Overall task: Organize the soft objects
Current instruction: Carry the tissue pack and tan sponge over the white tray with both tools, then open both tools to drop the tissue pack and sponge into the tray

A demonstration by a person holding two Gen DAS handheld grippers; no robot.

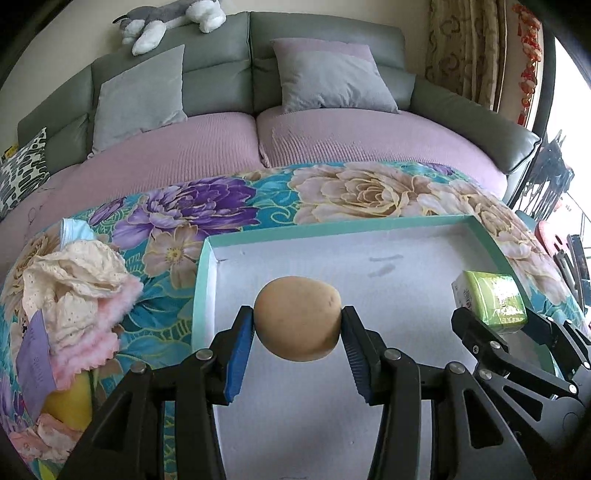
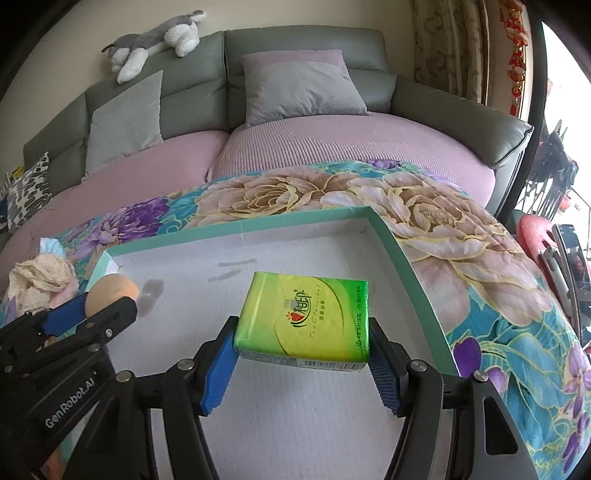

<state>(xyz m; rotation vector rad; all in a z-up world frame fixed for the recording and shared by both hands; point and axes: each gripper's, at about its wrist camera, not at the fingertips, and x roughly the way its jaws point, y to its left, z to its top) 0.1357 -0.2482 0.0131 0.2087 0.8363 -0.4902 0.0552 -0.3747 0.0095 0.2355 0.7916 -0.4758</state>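
My left gripper (image 1: 297, 325) is shut on a tan, potato-like soft ball (image 1: 297, 318) and holds it above the white floor of a shallow teal-rimmed box (image 1: 332, 224). My right gripper (image 2: 302, 339) is shut on a green tissue pack (image 2: 304, 314), also above the box (image 2: 240, 226). The right gripper and pack (image 1: 491, 301) show at the right of the left wrist view. The left gripper and ball (image 2: 110, 291) show at the left of the right wrist view.
The box lies on a floral cloth (image 1: 229, 206) over a low table. A heap of cream and pink cloths (image 1: 74, 291) and a yellow object (image 1: 70, 404) lie left of the box. Behind stands a sofa (image 1: 221, 77) with cushions and a plush husky (image 1: 173, 18).
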